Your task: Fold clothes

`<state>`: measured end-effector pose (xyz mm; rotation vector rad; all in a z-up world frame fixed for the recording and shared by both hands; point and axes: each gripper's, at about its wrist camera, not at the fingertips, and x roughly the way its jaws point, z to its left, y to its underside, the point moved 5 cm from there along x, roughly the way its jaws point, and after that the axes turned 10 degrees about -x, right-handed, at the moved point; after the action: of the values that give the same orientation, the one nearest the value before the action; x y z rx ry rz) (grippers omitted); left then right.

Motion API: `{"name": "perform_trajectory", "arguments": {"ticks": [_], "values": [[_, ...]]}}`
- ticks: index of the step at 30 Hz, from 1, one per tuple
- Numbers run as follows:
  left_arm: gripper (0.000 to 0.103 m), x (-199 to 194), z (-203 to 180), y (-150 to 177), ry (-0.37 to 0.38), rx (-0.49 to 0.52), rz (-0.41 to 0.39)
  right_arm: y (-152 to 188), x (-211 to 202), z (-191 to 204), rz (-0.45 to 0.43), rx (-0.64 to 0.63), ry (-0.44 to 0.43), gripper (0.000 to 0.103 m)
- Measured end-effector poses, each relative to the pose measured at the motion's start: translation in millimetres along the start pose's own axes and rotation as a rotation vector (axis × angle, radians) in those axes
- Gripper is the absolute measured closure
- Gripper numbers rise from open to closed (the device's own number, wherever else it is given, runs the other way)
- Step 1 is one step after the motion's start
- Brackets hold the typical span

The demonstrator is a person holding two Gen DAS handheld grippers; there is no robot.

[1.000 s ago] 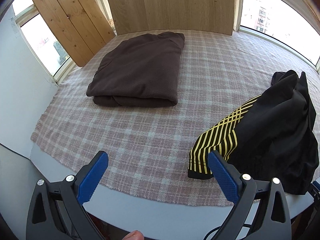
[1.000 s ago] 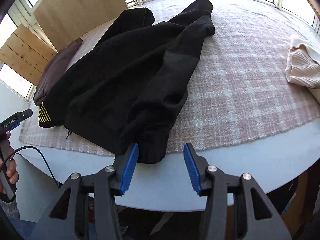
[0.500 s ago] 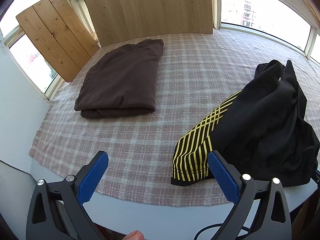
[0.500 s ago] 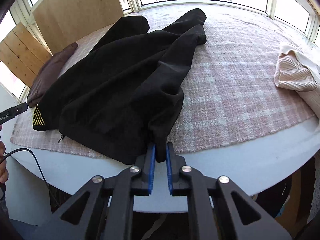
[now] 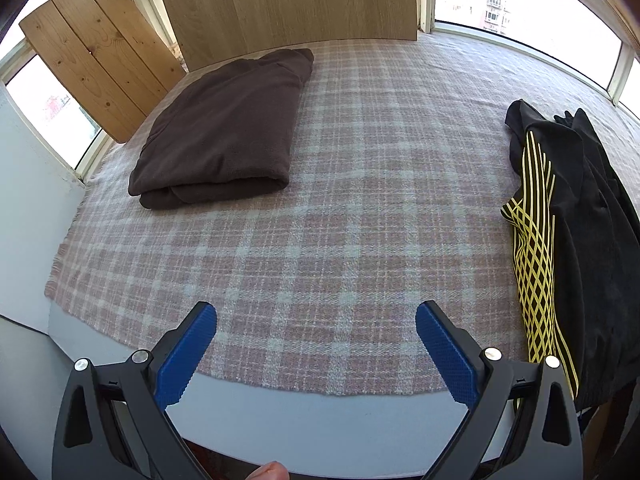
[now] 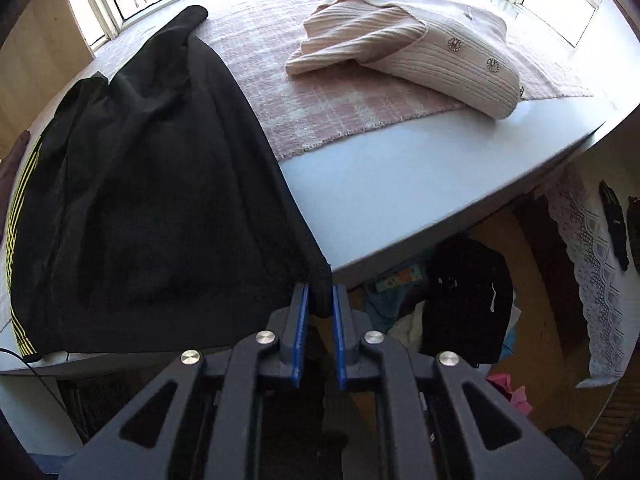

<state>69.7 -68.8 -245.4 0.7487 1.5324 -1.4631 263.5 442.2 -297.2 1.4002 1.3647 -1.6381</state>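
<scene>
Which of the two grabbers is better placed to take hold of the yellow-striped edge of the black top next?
Probably the left gripper: it is open, holds nothing, and the striped edge lies just to its right. The right gripper is clamped on the black top.

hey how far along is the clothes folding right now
One piece looks done: the brown garment lies folded on the plaid cloth. In hand: the right tongs are shut on an edge of the black garment with yellow stripes, which is stretched and unfolded. The left tongs are open and empty. Still left: that garment and the rumpled cream cardigan.
</scene>
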Motion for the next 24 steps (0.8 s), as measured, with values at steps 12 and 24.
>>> {"name": "perform_trajectory", "arguments": {"ticks": [12, 24], "values": [[0.003, -14, 37, -5, -0.06, -0.146, -0.024, -131, -81, 112, -0.272, -0.298, -0.019, 0.058], [0.003, -20, 120, 29, -0.208, -0.409, -0.005, -306, 44, 353, -0.149, -0.643, -0.2, 0.057]]}}
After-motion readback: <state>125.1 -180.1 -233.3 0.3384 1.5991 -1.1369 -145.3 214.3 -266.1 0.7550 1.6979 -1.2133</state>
